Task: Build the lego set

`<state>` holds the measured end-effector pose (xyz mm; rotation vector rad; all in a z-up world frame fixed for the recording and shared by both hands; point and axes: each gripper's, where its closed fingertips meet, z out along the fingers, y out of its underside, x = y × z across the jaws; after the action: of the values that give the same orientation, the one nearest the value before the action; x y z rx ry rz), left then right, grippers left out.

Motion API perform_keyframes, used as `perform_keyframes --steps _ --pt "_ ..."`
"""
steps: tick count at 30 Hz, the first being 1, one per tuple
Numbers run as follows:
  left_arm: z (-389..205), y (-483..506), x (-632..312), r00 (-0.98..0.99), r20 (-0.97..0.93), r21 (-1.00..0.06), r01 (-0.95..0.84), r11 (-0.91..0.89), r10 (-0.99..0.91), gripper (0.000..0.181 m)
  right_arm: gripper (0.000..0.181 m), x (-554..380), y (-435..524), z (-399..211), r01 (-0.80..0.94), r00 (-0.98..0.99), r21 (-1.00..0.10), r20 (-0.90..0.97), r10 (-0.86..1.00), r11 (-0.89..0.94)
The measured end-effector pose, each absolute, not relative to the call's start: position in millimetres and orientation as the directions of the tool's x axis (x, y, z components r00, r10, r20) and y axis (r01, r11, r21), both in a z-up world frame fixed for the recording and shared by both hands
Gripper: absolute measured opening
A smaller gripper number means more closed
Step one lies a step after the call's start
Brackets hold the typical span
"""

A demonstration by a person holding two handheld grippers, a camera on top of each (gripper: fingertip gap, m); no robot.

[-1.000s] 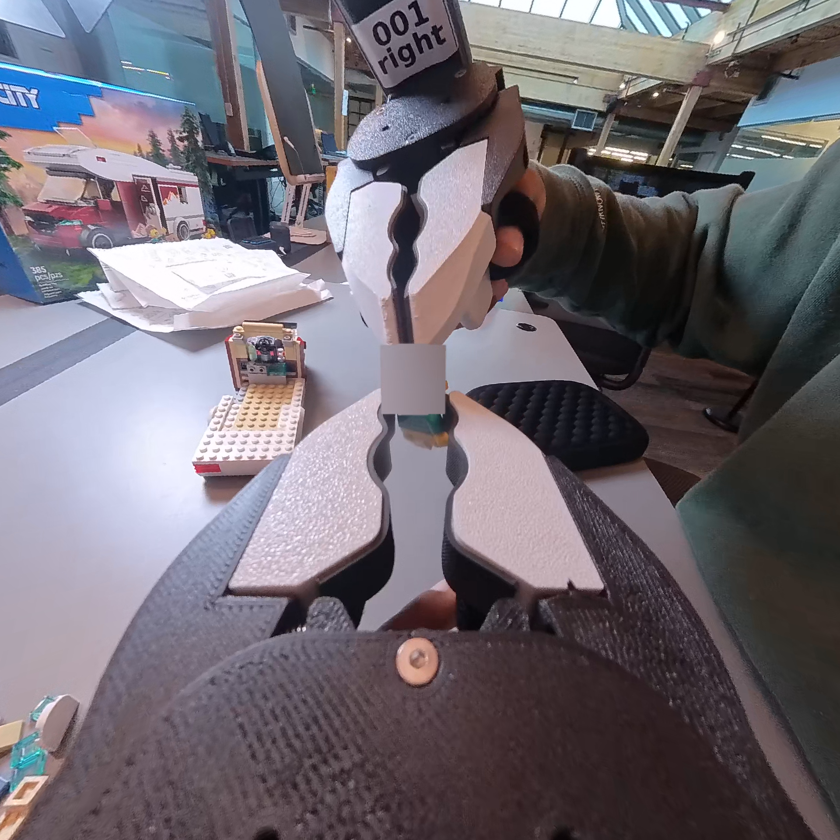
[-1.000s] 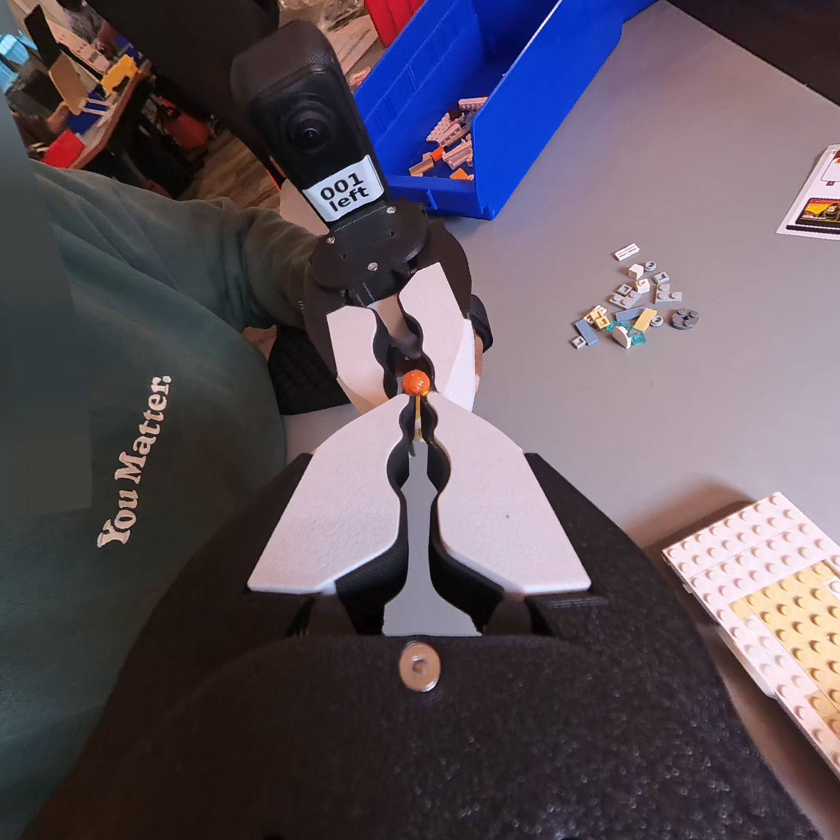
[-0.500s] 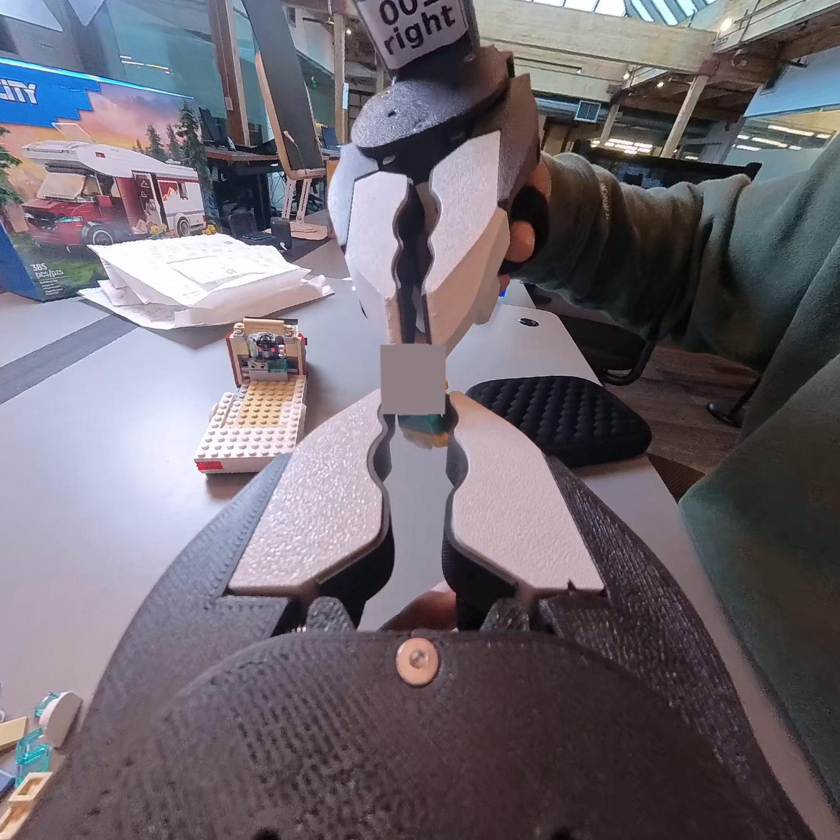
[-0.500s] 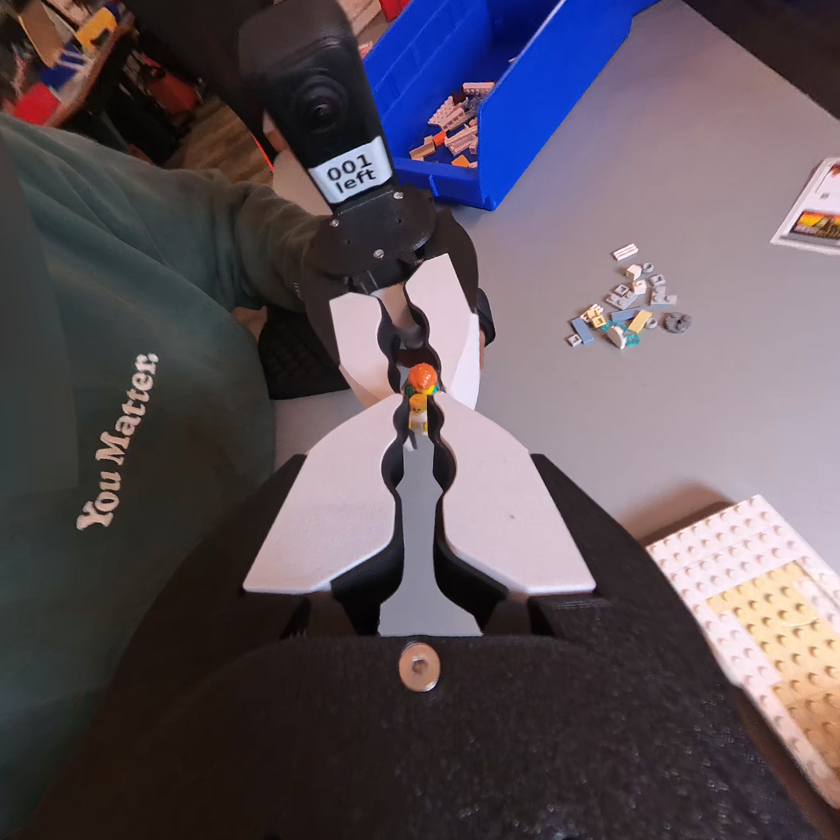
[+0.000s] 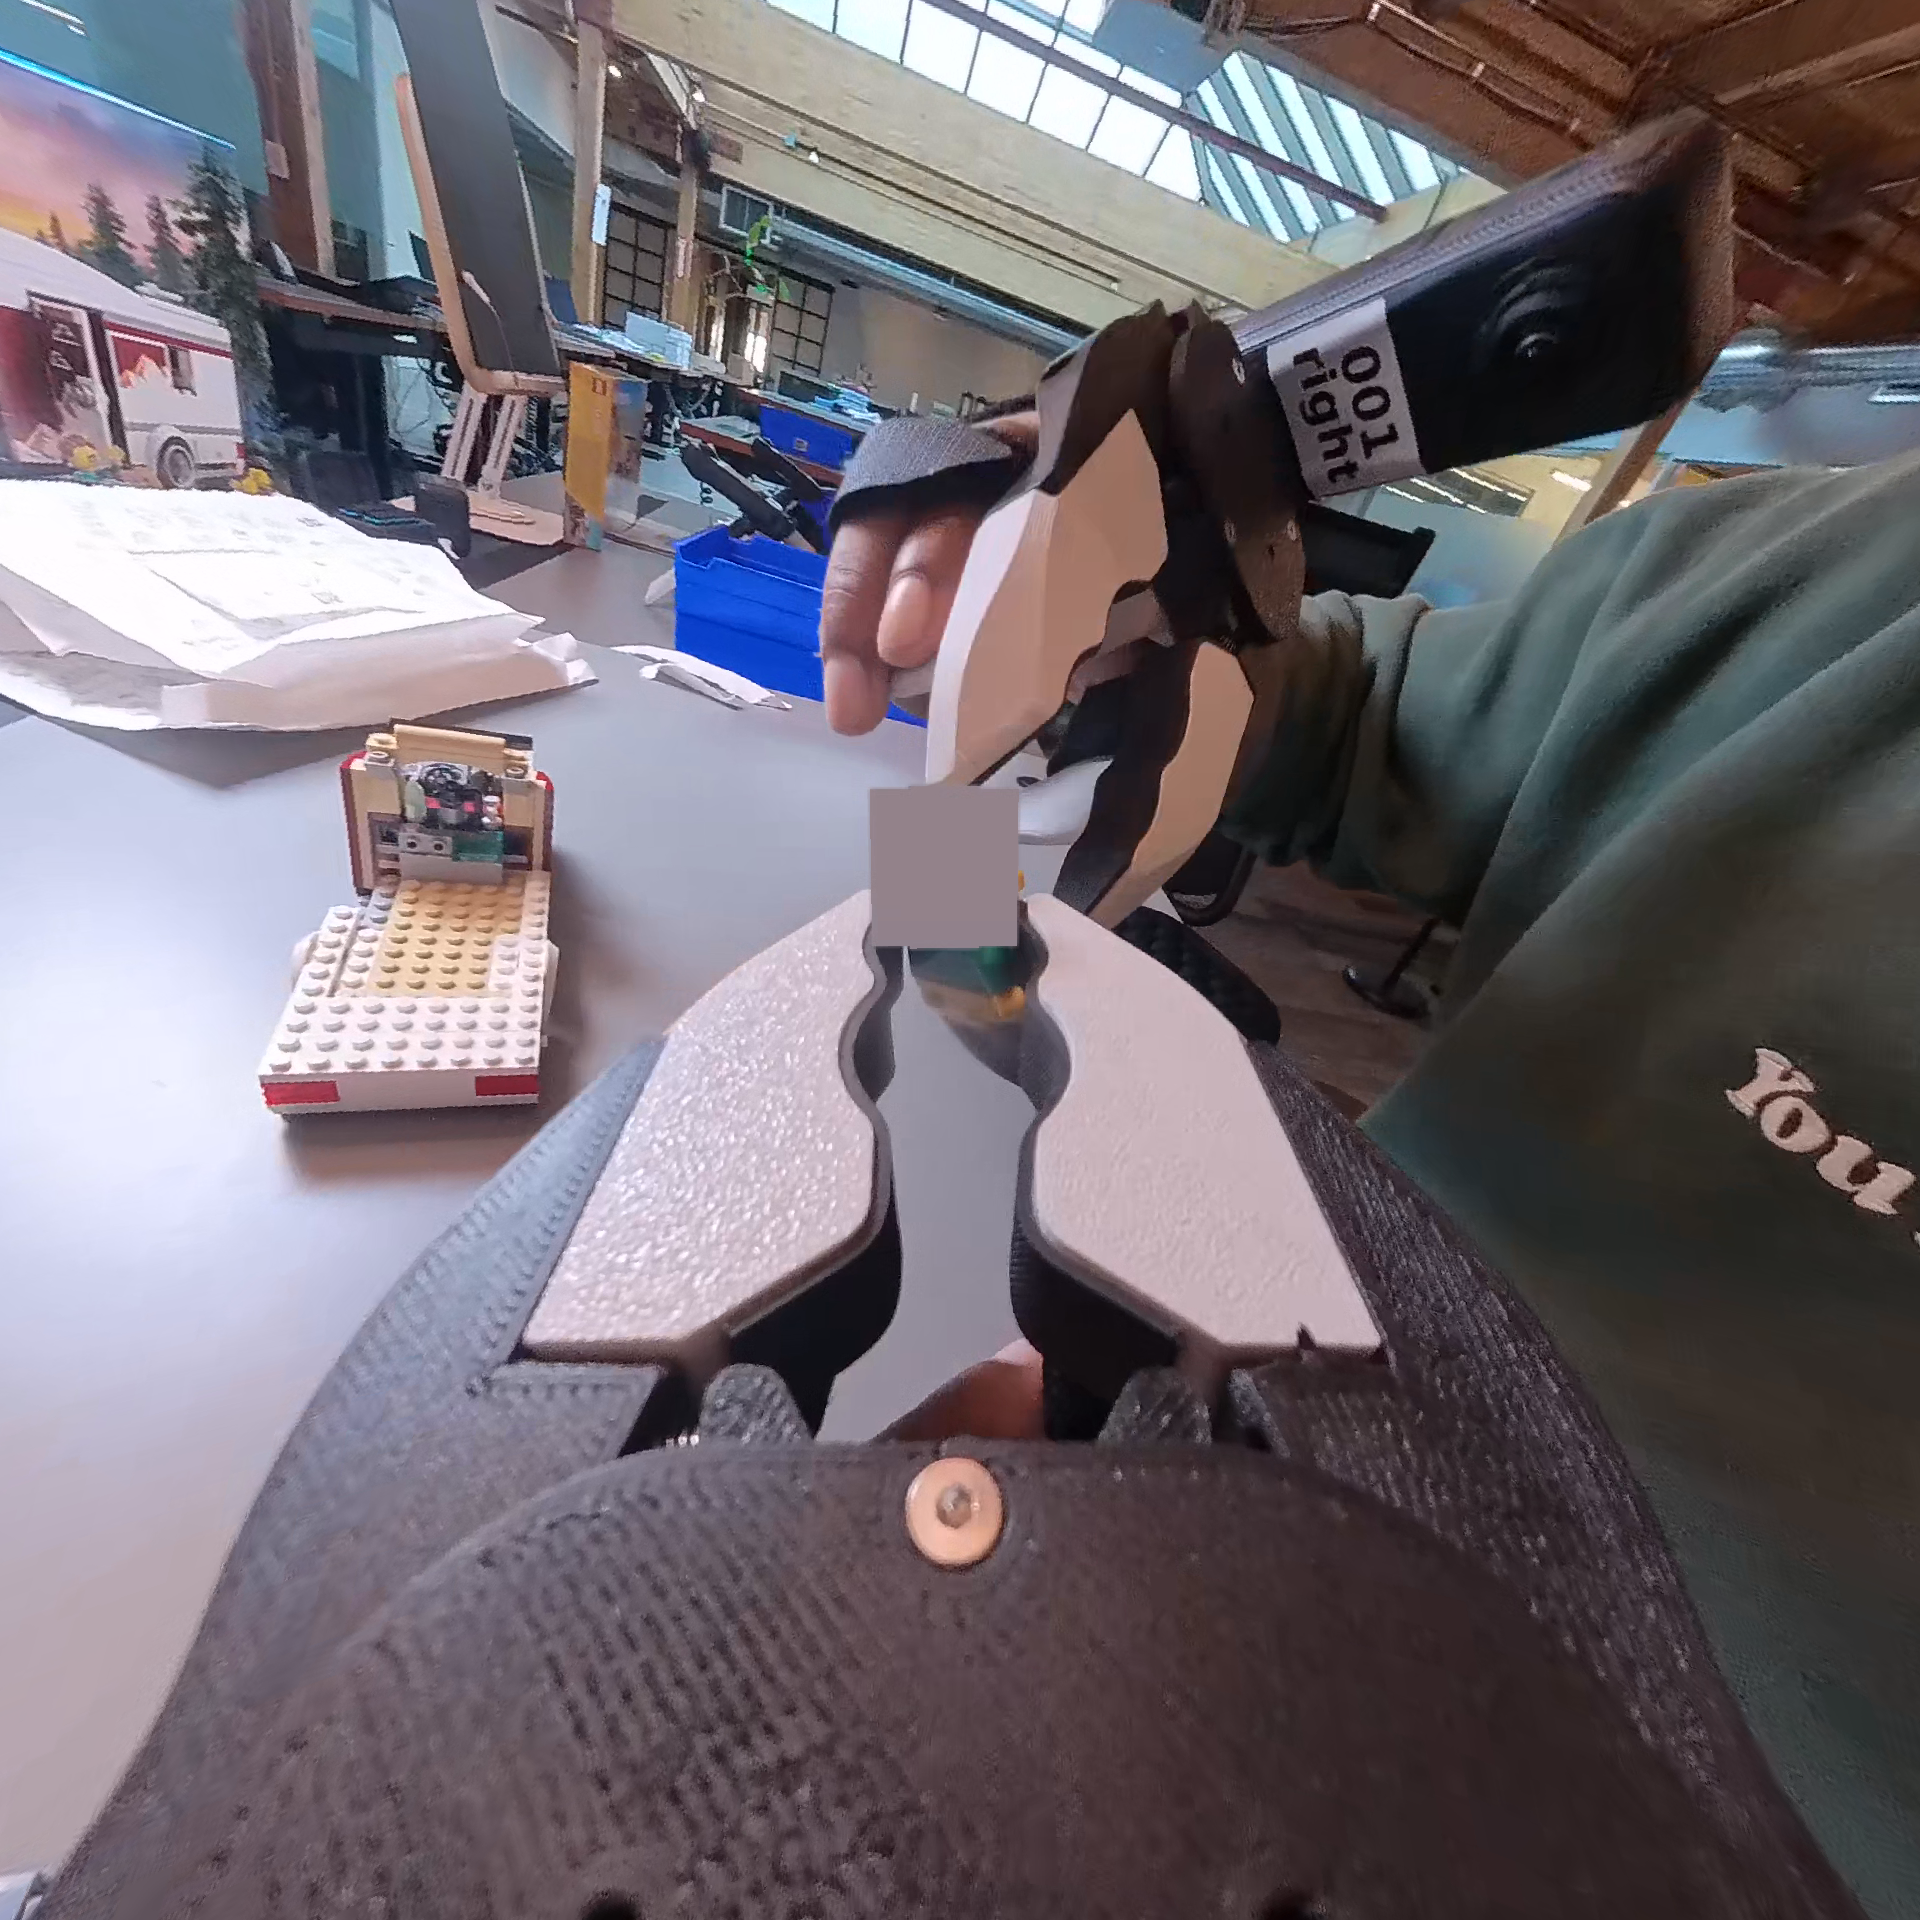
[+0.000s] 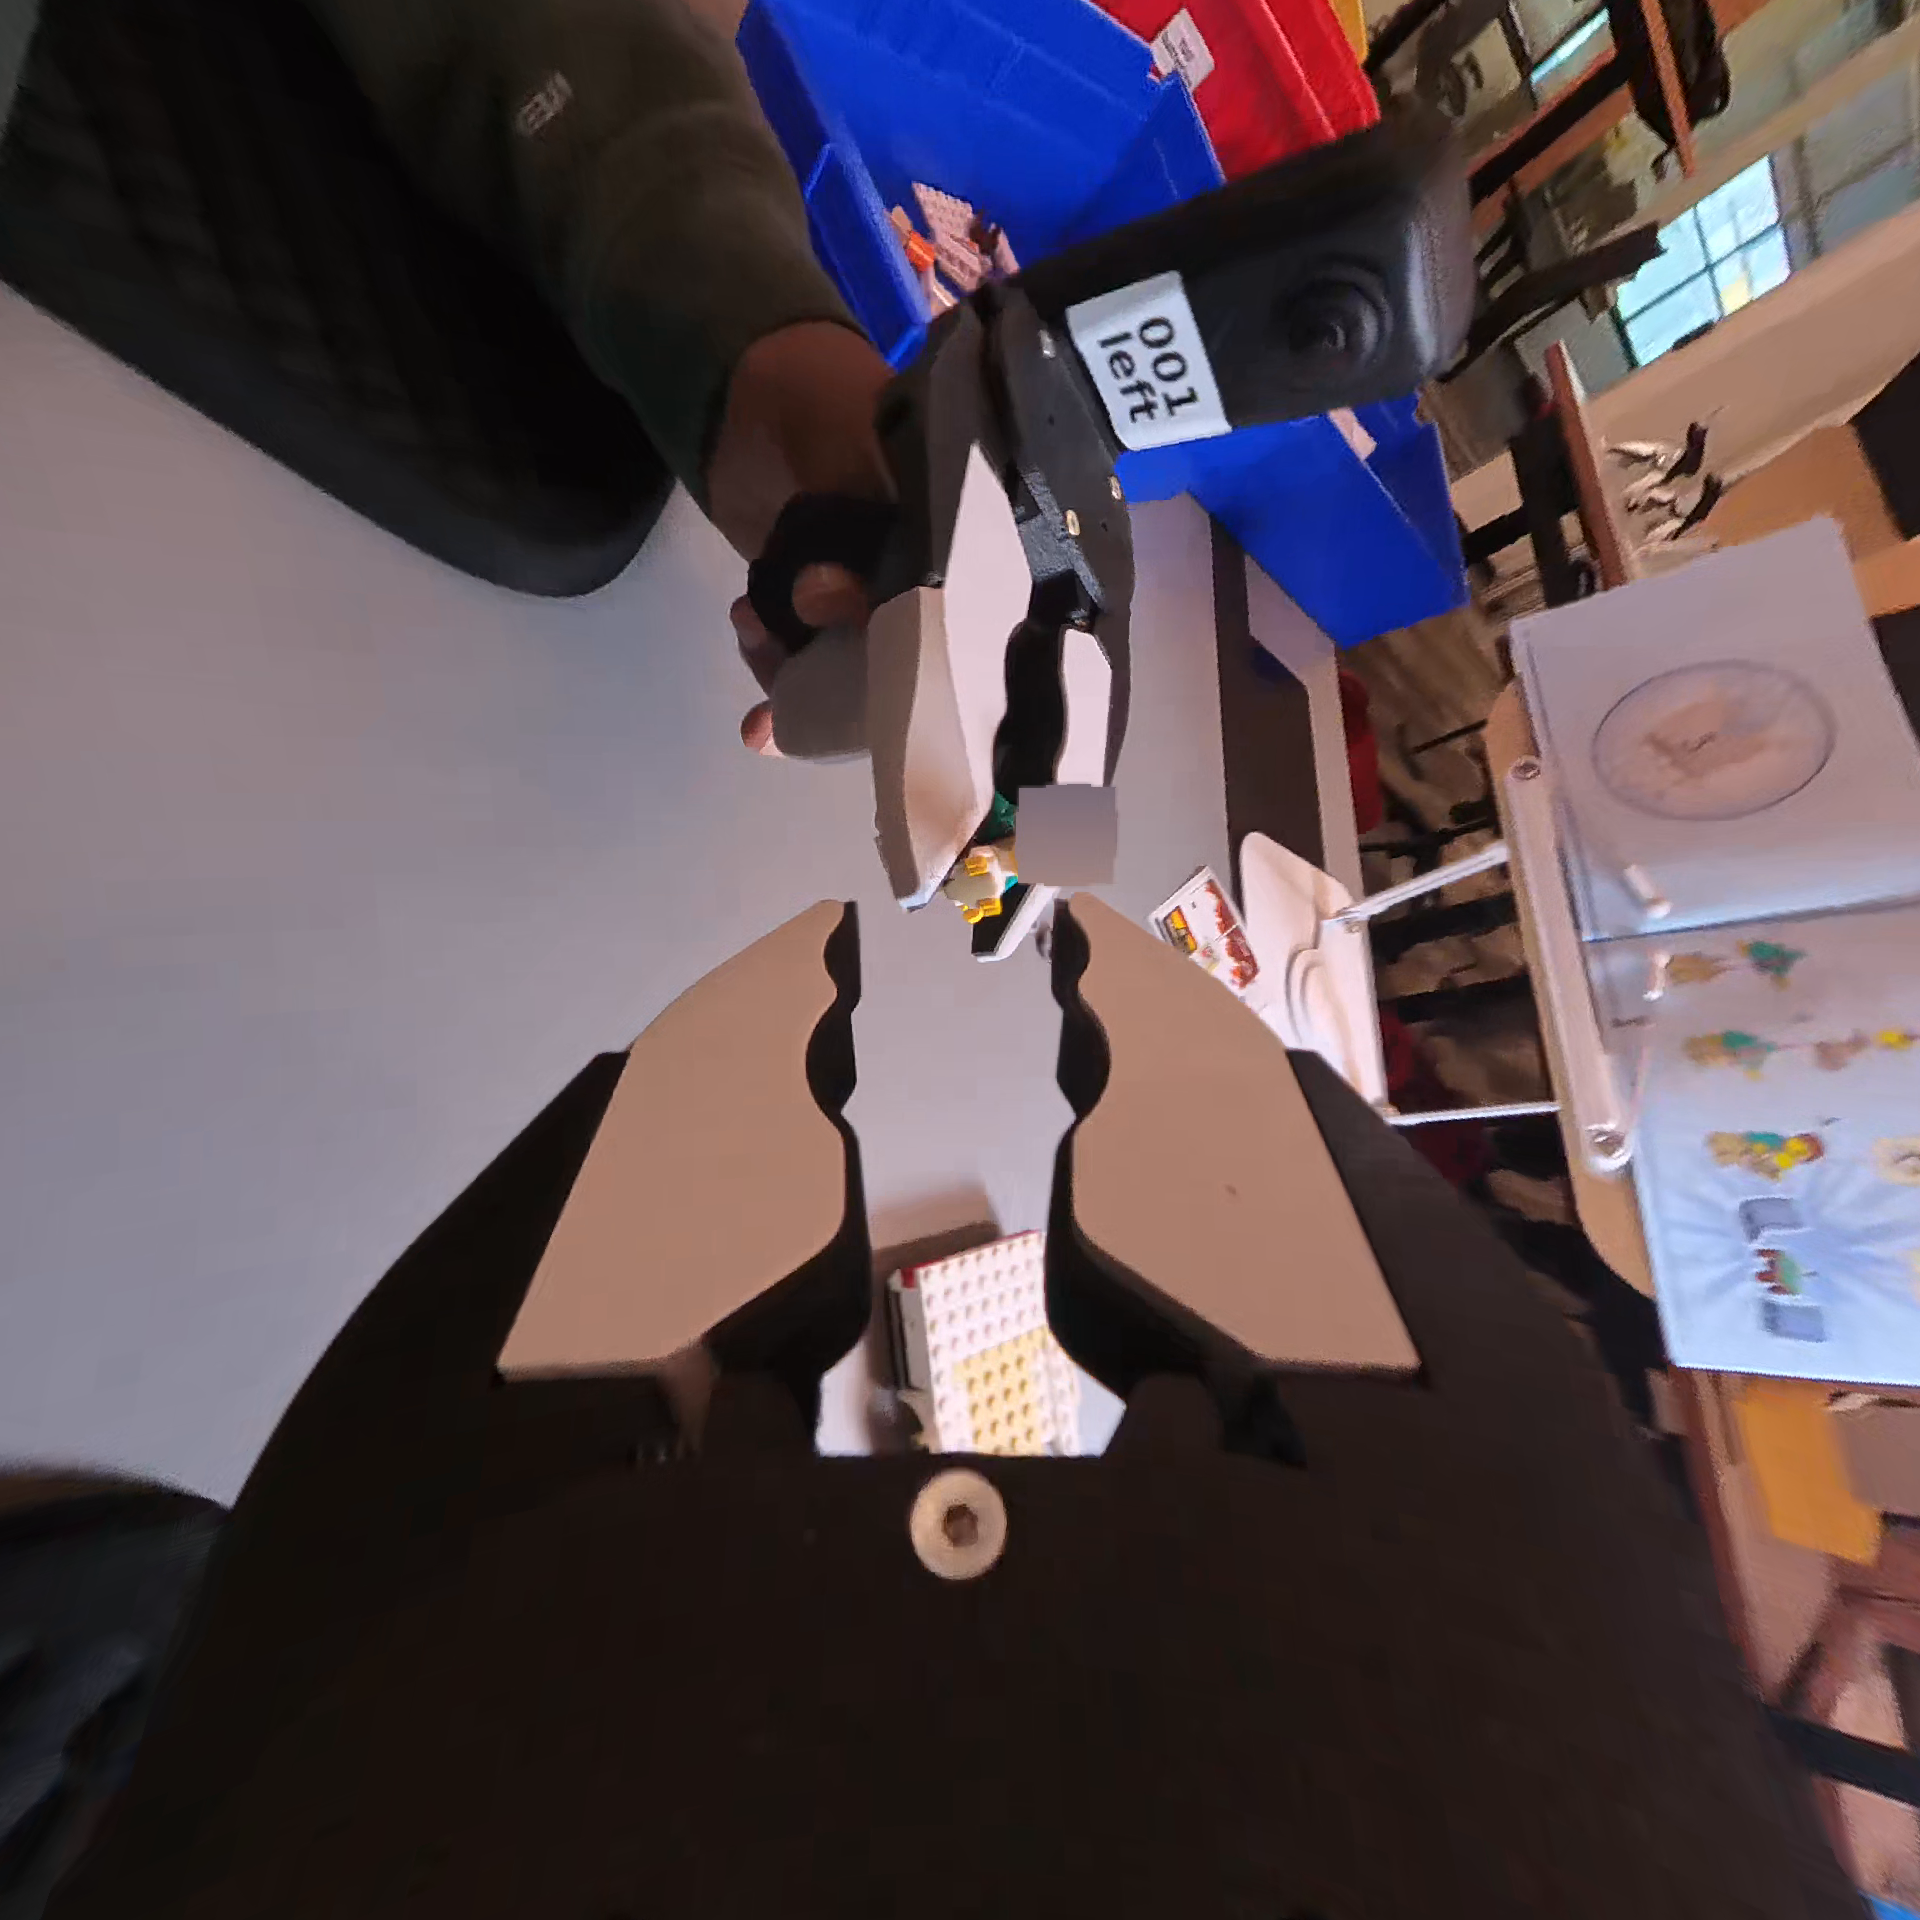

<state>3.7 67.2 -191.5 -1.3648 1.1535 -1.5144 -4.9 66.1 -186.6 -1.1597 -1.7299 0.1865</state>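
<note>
My left gripper [image 5: 948, 940] is shut on a lego minifigure [image 5: 971, 971] with a green torso and yellow hands, and holds it above the grey table; a mosaic patch covers its head. My right gripper [image 6: 956, 909] is open and empty, rolled on its side, with its tips just short of the minifigure [image 6: 982, 883]. It shows in the left wrist view [image 5: 1039, 821] just behind the figure. The left gripper [image 6: 966, 927] shows in the right wrist view. The partly built camper base [image 5: 416, 977], white and tan with a cab wall, stands on the table to the left and also shows under my right gripper [image 6: 987, 1340].
White paper sheets [image 5: 229, 613] and the lego box [image 5: 104, 364] lie at the far left. A blue bin [image 6: 1039, 156] with loose bricks stands beyond the left gripper. An instruction booklet [image 6: 1787, 1195] lies to the right. A black padded rest [image 5: 1216, 977] lies at the table edge. The tips of both grippers are at nearly the same place.
My right gripper has opened, rolled onto its side and drawn back a little from the minifigure. My left gripper still holds the figure and has turned more towards the camper base.
</note>
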Motion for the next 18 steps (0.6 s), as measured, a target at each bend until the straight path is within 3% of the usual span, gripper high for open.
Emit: perform_keyframes --steps 7,18 --pt "-189 59 3 -0.191 0.337 -0.941 -0.045 -0.335 -0.922 0.020 0.037 -9 61 -188 0.624 -0.098 -0.472 0.743 0.662 0.623" --pt "-188 52 4 -0.232 0.364 -0.931 -0.063 -0.360 -0.902 0.020 0.030 -15 59 -186 0.591 -0.061 -0.454 0.799 0.599 0.667"
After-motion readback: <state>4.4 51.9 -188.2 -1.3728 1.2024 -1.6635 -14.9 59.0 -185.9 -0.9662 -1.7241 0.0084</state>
